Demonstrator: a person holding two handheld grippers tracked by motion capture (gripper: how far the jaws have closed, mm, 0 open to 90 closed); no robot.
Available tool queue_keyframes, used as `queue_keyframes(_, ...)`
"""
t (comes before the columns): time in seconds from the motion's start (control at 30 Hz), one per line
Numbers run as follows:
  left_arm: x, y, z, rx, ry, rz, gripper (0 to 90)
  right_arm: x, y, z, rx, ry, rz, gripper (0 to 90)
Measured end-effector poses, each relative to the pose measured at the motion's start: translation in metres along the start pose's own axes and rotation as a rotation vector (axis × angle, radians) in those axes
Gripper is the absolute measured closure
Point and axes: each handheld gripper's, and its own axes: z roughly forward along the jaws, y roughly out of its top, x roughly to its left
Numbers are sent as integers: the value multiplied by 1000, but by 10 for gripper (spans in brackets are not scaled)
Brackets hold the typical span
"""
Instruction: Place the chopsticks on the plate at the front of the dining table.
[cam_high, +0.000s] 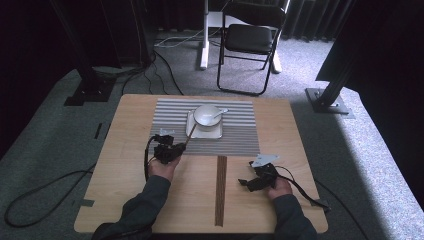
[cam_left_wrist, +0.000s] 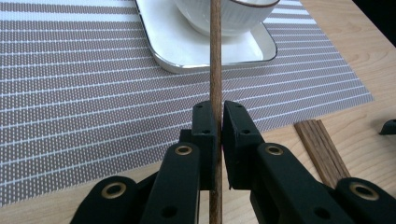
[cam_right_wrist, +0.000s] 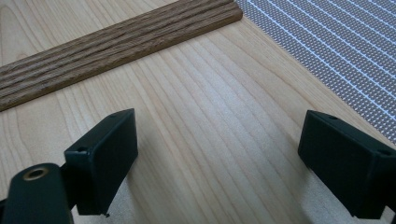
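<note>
Midway, by the look of it: the left gripper (cam_left_wrist: 215, 122) is clamped on one wooden chopstick (cam_left_wrist: 215, 56), which runs ahead of its jaws toward the white bowl (cam_left_wrist: 224, 16) on its square plate (cam_left_wrist: 187, 49), while more chopsticks (cam_high: 220, 190) lie unplaced beside the right gripper (cam_high: 248, 183). High view places both hands on the table; the right gripper view settles that its jaws stand wide apart over bare wood, holding nothing.

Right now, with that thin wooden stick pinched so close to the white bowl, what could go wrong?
The left gripper pinches the wooden stick on a narrow patch, so it might swivel or slip. Its far end reaches the bowl on the white tray; a push could nudge or tip the bowl.
</note>
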Motion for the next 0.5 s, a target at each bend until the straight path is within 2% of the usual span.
queue_keyframes(0.2,2,4,2,-5,5,-15,844,0,0,0,1,0,-1,113)
queue_keyframes(0.5,6,10,8,-24,2,-58,844,0,0,0,0,0,0,113)
